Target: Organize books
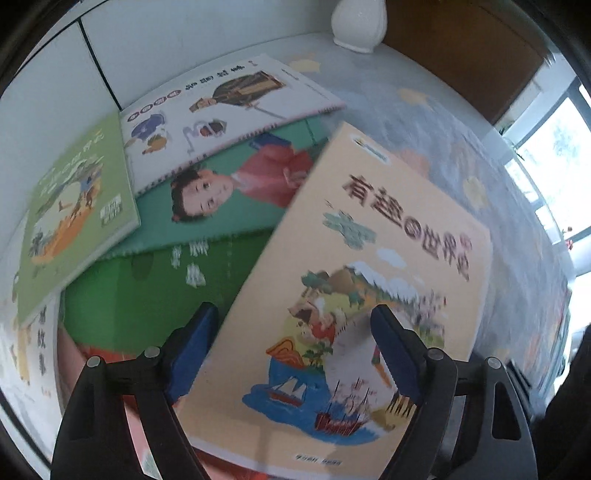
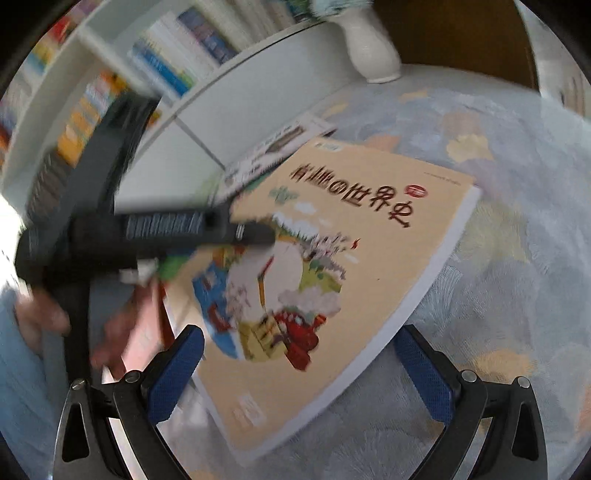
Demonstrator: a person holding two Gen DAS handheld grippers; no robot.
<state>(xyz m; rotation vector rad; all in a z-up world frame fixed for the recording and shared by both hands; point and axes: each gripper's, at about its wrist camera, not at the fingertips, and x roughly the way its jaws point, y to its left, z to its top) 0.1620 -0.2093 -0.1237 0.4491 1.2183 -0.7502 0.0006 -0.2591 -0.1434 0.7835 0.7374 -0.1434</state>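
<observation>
Both claws gape empty over the beige picture book (image 1: 369,280), left claw (image 1: 295,350) straddling its edge, so a sloppy pinch could shove it off the pile.

The worktop (image 1: 424,122) is covered with a pale blue-grey cloth printed with soft yellow and orange flower shapes. Along its far edge stands white panelled furniture (image 1: 166,48) with a dark seam between panels; in the right wrist view it rises into a white bookcase (image 2: 122,40) with rows of upright, colourful spines, blurred. A white ceramic vase (image 1: 358,22) stands on the cloth at the far end, just beside the white panels. Behind it is a brown wooden surface (image 1: 461,48). At the right, a large window (image 1: 554,155) with dark frames lets in bright daylight, washing out the view outside
</observation>
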